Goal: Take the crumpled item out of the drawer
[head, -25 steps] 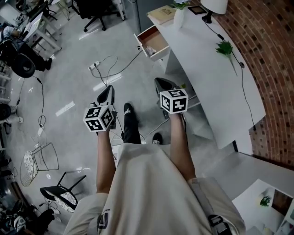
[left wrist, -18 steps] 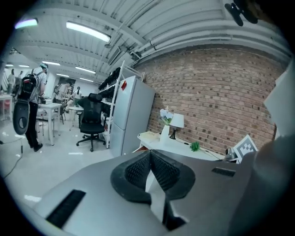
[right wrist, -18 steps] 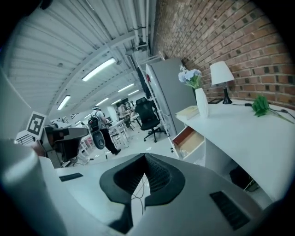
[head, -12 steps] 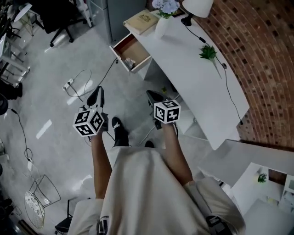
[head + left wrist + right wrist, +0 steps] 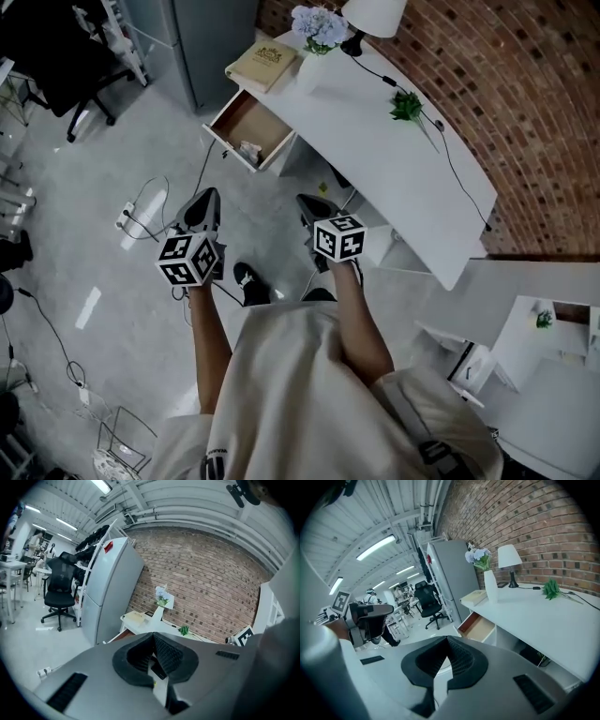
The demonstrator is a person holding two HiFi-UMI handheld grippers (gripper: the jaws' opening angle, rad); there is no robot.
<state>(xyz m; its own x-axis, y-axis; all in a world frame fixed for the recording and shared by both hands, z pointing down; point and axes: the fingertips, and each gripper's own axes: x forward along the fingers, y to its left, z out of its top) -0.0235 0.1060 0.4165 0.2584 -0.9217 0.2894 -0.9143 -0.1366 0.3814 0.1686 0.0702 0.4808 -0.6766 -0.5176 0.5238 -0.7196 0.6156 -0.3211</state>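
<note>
Closer than a second ago, the open drawer (image 5: 246, 120) has slid from the top edge of the head view down toward 11 o'clock and grown larger; both grippers have been carried toward it.

The crumpled item (image 5: 248, 150) is a pale wad lying inside the drawer, close against its front panel. The drawer stands pulled well out from the white bench (image 5: 394, 169), probably so the wad can be reached from above.

At 6 o'clock from the drawer and well apart from it, the left gripper (image 5: 208, 197) and right gripper (image 5: 305, 201) point ahead. Each has its jaws closed tip to tip, with nothing between them. That suits travel; they would have to part before any grasp.

Only the head view shows the wad. The right gripper view shows the drawer's wooden inside at 2 o'clock from its jaws, but no contents. In the left gripper view the gripper's own body hides the drawer, though a book (image 5: 135, 617) on the bench end shows above it.
</note>
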